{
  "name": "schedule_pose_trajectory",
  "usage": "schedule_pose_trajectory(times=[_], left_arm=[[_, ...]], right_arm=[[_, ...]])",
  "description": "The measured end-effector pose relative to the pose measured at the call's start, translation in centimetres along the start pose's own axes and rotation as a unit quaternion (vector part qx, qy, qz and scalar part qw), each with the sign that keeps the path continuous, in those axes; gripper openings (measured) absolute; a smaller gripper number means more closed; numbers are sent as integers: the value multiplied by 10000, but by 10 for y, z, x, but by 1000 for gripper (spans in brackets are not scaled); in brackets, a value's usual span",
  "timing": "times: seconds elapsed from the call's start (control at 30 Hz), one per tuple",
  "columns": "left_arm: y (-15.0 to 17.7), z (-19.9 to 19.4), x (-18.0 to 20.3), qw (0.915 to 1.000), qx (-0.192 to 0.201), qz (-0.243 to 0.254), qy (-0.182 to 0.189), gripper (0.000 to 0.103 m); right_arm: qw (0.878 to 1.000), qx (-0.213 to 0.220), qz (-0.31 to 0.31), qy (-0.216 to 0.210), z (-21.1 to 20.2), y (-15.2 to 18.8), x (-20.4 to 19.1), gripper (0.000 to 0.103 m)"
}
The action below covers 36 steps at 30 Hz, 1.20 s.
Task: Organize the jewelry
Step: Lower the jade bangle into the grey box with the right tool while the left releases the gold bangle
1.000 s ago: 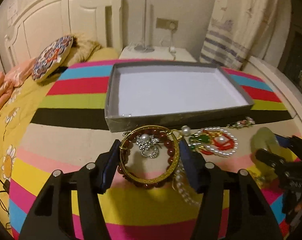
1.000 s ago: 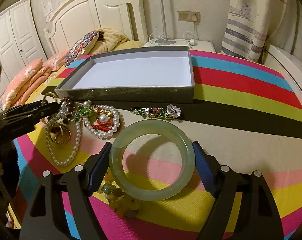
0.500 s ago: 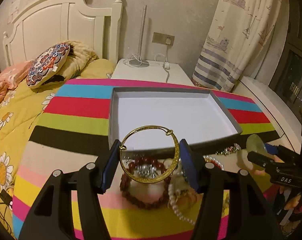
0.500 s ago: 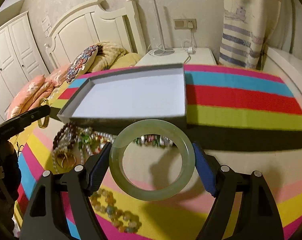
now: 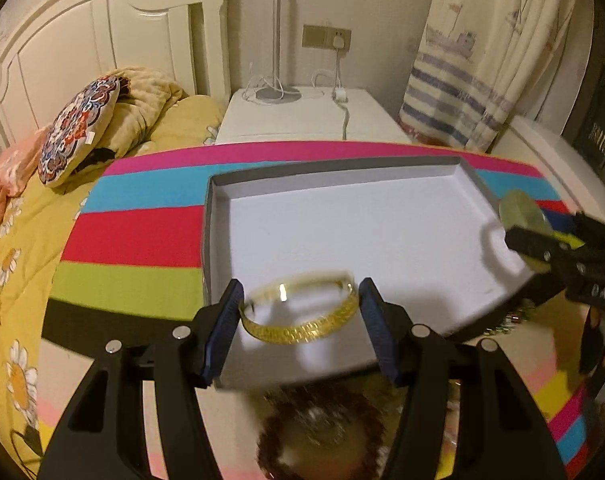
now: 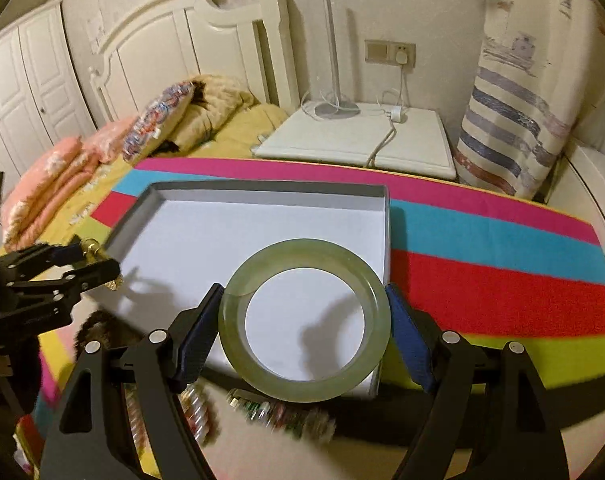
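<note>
A: Jewelry is mid-sort here. The grey box with the white floor sits on the striped cloth, likely as the tray for everything, and nothing lies in it yet.

B: And the jade bangle?

A: The right gripper pinches it across its width, fingers spread wide, the ring held flat above the box's near right corner, probably for a level set-down.

B: The smaller one?

A: The gold bangle is clamped between the left gripper's pads above the near left edge, tilted. The remaining beads and brooch lie blurred on the cloth before the box.
</note>
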<state>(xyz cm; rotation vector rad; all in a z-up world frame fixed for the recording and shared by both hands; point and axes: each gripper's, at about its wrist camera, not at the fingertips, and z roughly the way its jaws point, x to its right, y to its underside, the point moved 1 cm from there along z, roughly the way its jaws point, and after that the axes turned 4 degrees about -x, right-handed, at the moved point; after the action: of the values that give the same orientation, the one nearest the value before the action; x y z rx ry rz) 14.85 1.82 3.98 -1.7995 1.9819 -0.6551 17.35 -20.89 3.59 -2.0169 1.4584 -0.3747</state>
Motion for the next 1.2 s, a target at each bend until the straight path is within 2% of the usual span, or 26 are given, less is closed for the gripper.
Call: schedule_pose_trajectory(times=[0.17, 0.33, 0.4, 0.47, 0.57, 0.67, 0.87, 1.2], left_arm=[[-12, 23, -5, 9997, -216, 103, -51, 59], [-13, 37, -11, 9993, -320, 86, -161, 59], [-13, 38, -11, 9994, -211, 191, -200, 75], [-13, 40, -8, 9995, -210, 241, -81, 85], [-7, 41, -1, 9988, -215, 385, -218, 88], [-1, 42, 9, 9976, -274, 549, -308, 94], [18, 36, 25, 9950, -322, 893, -318, 100], [70, 3, 44, 9933, -224, 1096, -281, 101]], right_arm=[[9991, -300, -228, 200, 30, -12, -6, 77], [9967, -419, -391, 582, 48, -7, -12, 77], [9964, -386, -434, 615, 48, -5, -14, 80], [9970, -394, -423, 515, 48, -5, -13, 84], [9956, -409, -614, 583, 48, 0, -17, 84], [9880, -509, -1099, 959, 50, 12, -28, 85], [9897, -501, -858, 1036, 29, 38, -30, 86], [9905, -431, -554, 1181, -14, 96, -42, 87]])
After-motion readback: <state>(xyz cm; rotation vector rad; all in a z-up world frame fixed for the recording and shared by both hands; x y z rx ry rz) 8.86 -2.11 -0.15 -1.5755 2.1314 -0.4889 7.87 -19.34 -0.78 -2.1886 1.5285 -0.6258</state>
